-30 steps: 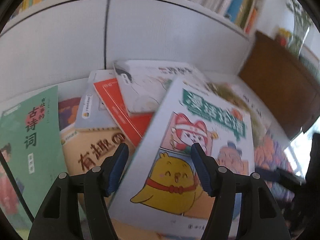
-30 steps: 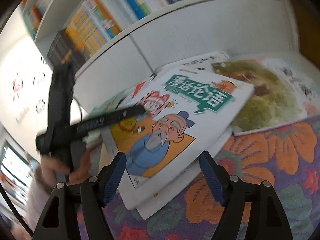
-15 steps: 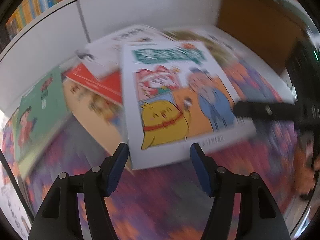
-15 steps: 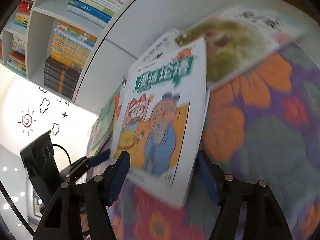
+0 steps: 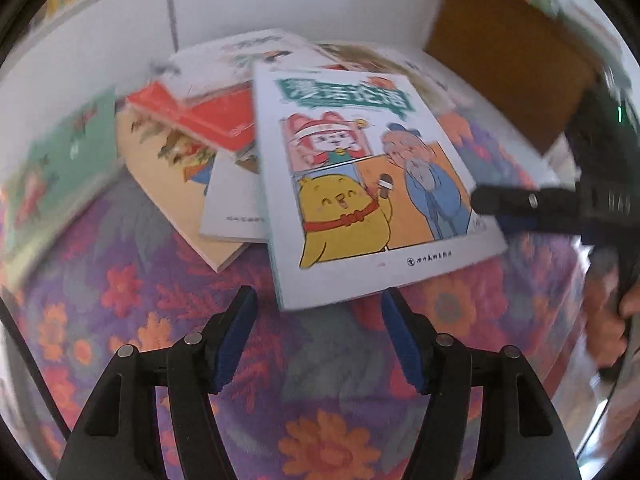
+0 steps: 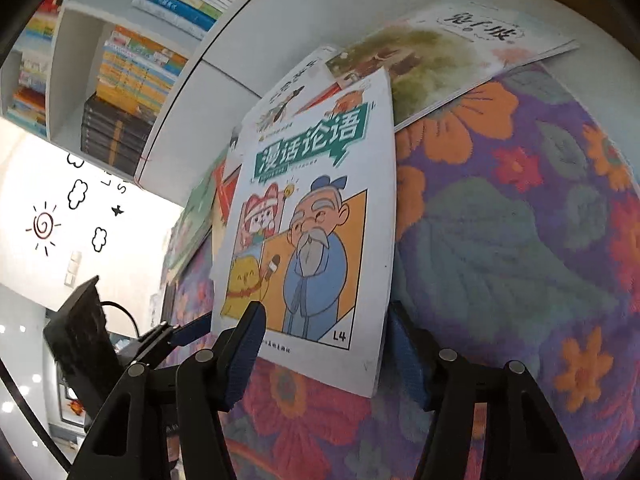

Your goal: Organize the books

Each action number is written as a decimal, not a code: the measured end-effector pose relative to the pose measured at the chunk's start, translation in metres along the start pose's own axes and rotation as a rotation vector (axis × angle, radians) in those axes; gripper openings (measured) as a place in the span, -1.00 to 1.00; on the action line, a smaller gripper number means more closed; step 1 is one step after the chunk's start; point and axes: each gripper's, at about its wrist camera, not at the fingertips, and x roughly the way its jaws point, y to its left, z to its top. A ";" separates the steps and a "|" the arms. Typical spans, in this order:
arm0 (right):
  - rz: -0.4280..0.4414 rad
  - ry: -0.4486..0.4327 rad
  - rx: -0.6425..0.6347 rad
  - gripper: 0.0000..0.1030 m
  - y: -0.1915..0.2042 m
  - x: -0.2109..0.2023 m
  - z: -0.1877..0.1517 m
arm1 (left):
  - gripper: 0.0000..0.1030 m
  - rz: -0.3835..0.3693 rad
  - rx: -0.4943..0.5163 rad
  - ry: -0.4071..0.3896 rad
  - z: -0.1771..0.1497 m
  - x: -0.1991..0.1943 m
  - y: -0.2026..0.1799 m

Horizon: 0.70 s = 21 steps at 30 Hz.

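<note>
While your left gripper (image 5: 318, 332) hung over the flowered cloth (image 5: 320, 420) with its fingers parted and nothing between them, the cartoon book (image 5: 360, 184) lay just ahead of its tips, resting partly on the cloth and partly across the pile behind. Your right gripper (image 6: 322, 338) had just been narrowing its jaws, and the near corner of the cartoon book (image 6: 316, 216) sat between the blue pads; the left pad overlapped the cover's lower edge and the right pad stood just beside the book's side edge, but I could not tell whether either was actually pressing, so it was perhaps only framed, not gripped. From the left wrist, your right gripper's finger (image 5: 524, 200) reached in over the book's right edge, its lower finger mostly hidden beneath. Much of the pile was blurred: a red book (image 5: 208, 116), a tan book (image 5: 176, 184) and a green book (image 5: 60, 160) showed colour but no readable titles, and the cartoon book covered parts of them. A pale landscape-cover book (image 6: 452, 48) was tucked partly under the cartoon book. The bookshelf (image 6: 132, 72) was cut off at the frame's rim, and your hand (image 5: 608, 316) showed only as a smear.
</note>
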 end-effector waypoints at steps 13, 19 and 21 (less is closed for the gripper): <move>0.020 0.015 0.103 -0.67 -0.026 -0.007 -0.005 | 0.10 -0.083 -0.064 -0.057 0.005 -0.015 0.004; -0.067 0.028 0.024 -0.67 -0.009 -0.017 -0.020 | 0.13 0.048 0.134 -0.039 -0.015 -0.020 -0.038; -0.105 0.061 -0.026 -0.63 -0.001 -0.022 -0.030 | 0.13 0.017 0.145 0.002 -0.031 -0.030 -0.043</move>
